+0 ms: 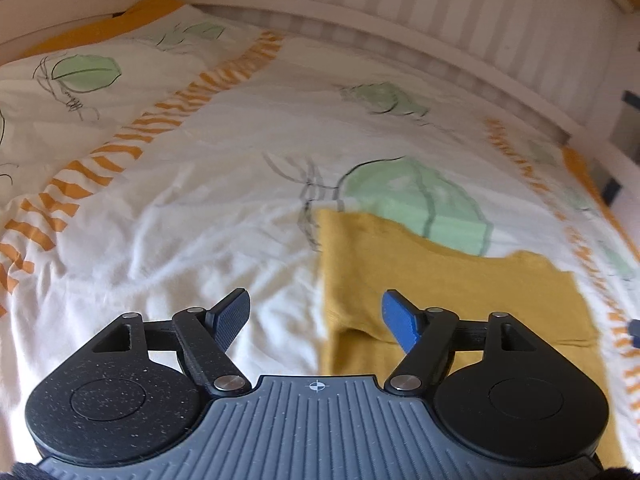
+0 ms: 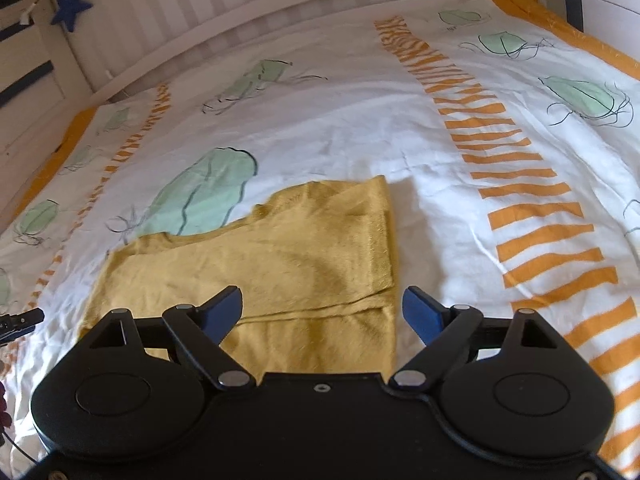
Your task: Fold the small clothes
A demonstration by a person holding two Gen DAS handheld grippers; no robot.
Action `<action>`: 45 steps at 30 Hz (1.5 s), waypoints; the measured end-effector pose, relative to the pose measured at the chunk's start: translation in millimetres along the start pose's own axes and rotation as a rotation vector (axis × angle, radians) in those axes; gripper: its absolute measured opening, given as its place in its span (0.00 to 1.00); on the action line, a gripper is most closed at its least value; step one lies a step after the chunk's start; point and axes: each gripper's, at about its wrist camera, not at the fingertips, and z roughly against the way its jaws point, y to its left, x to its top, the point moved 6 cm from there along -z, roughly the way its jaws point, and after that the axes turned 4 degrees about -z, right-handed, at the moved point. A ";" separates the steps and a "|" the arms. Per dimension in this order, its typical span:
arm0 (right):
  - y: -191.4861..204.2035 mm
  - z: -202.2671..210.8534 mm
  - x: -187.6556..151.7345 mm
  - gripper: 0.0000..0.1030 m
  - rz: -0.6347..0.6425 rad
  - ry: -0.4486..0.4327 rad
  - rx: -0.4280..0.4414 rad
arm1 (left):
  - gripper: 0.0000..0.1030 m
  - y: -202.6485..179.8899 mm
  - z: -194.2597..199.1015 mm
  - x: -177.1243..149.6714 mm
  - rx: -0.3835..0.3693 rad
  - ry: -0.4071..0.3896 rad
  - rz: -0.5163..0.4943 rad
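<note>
A small mustard-yellow garment lies flat on the patterned bedspread, folded over on itself with a crease running across its near part. In the left wrist view the same garment fills the lower right. My left gripper hovers open above the garment's left edge, with nothing between its fingers. My right gripper is open too, spread wide over the garment's right edge and free of the cloth. The tip of the left gripper shows at the left edge of the right wrist view.
The bedspread is white with orange stripes and green leaf shapes. A white slatted bed rail runs along the far side. A blue star hangs at the far left corner.
</note>
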 end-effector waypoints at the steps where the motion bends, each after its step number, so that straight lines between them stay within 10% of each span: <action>1: 1.7 4.8 -2.2 0.86 -0.007 -0.001 0.010 | 0.70 -3.9 7.7 -2.9 -0.009 -0.008 0.004; 26: -47.4 101.1 -149.0 0.95 -0.204 0.295 0.059 | 0.70 -9.6 98.8 -157.4 -0.091 0.287 0.016; 45: -43.3 91.2 -178.6 1.00 -0.150 0.350 0.075 | 0.76 -13.2 96.1 -182.9 -0.089 0.316 -0.054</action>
